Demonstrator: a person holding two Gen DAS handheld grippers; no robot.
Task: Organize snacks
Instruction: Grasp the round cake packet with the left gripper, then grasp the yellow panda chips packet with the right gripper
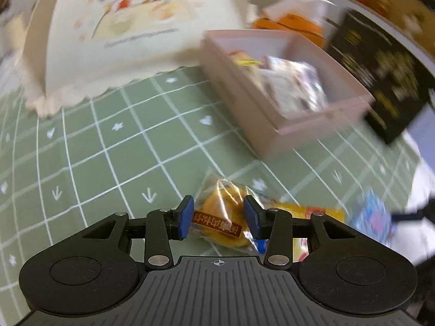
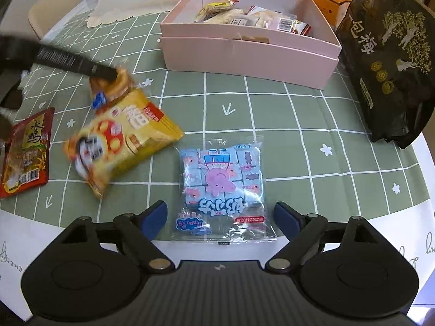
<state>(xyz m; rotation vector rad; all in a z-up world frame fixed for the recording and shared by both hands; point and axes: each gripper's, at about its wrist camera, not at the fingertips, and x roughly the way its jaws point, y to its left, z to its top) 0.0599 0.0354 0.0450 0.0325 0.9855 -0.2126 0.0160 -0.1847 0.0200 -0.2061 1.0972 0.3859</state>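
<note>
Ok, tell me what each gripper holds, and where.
Left gripper: clear-wrapped golden pastry, pinched across its middle. Right gripper: nothing; its jaws stand open around the blue candy bag.

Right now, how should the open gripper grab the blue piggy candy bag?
Probably from above, across its two long side edges. The blue candy bag lies flat on the green tablecloth, lengthwise between the right gripper's open fingers, so its narrow width fits between them.
</note>
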